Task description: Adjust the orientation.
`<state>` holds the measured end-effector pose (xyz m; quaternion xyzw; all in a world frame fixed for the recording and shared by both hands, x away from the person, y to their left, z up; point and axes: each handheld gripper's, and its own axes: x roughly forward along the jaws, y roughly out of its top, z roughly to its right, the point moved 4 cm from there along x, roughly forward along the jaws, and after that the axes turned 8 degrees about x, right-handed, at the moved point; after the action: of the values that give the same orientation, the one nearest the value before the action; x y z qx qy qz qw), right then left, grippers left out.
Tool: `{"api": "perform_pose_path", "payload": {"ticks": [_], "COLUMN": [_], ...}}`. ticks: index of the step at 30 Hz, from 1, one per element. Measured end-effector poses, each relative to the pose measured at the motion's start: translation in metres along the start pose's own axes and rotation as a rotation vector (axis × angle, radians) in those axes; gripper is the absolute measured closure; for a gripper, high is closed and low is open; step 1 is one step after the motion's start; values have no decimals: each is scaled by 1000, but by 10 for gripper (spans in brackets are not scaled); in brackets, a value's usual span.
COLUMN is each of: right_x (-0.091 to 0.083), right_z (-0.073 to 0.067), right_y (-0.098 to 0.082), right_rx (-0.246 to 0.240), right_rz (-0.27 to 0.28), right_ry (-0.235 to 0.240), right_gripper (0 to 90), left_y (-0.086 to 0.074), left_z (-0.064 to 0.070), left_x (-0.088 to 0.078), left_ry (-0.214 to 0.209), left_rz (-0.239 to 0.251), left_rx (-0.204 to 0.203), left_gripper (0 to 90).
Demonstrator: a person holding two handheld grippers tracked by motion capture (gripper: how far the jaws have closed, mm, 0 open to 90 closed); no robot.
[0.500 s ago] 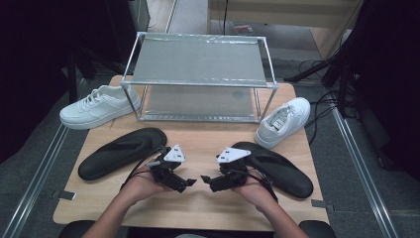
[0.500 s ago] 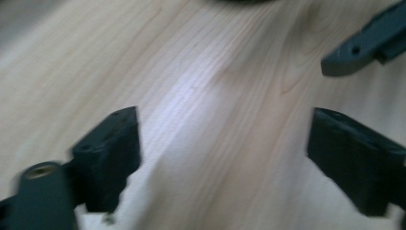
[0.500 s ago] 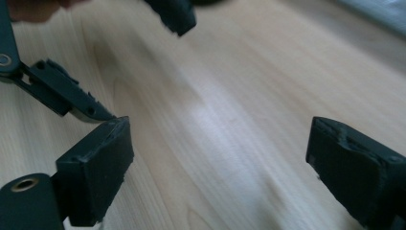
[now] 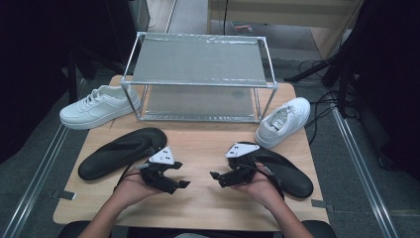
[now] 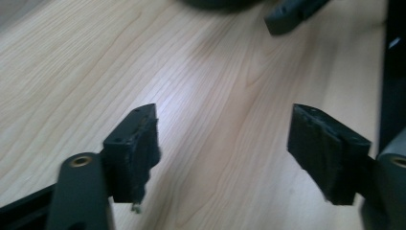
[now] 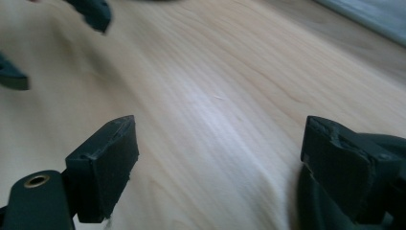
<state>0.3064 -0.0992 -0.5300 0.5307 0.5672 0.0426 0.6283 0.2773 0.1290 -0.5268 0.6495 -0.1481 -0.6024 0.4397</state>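
Fingers spread and holding nothing, the left gripper (image 4: 182, 184) and right gripper (image 4: 216, 175) hovered low over the bare middle of the worktop (image 4: 198, 144), tips turned toward each other; in the left gripper view its fingers (image 5: 136, 143) framed only pale wood. The work appeared at its opening, nothing yet picked up. The next move likely called for each hand to swing outward and close on footwear. Just beside each lay a flat black sandal (image 4: 121, 152), its mate (image 4: 285, 171) touching the right hand. White sneakers (image 4: 99, 105) flanked a two-tier metal rack (image 4: 198, 84).
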Motion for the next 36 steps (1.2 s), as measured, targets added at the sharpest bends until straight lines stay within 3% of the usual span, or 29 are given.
{"api": "perform_pose_path", "payload": {"ticks": [2,5,7,12,15,18,21,29,36], "right_x": [0,1,3,8,16,20,23,25,33], "right_z": [-1,-2,-2,-4,-5,-9,-11,-12,-18], "right_y": [1,4,7,8,7,12,17,25,24], "right_rx": [-7,-24,-33,-43,-28,-57,-63,-78,-94], "right_rz": [0,1,4,-38,-71,-68,-45,-17,-73], "right_ry": [9,-1,13,50,73,86,104,103,121], "right_gripper": [141,167,195,291,305,326,355,360,368], "left_y": [0,-1,-5,-16,-22,-26,-29,-41,-50], "left_z": [-2,-3,-6,-13,-15,-14,-14,-20,-29], "left_x": [-4,-13,-19,-23,-26,-33,-40,-55,-66], "left_ry": [0,25,54,44,75,82,87,153,181], "left_rz": [25,41,20,-19,-57,-46,-42,-49,-38], "left_rx": [6,24,13,-48,-63,-105,-102,-125,-153], "left_gripper": [155,164,306,331,365,384,455,420,405]}}
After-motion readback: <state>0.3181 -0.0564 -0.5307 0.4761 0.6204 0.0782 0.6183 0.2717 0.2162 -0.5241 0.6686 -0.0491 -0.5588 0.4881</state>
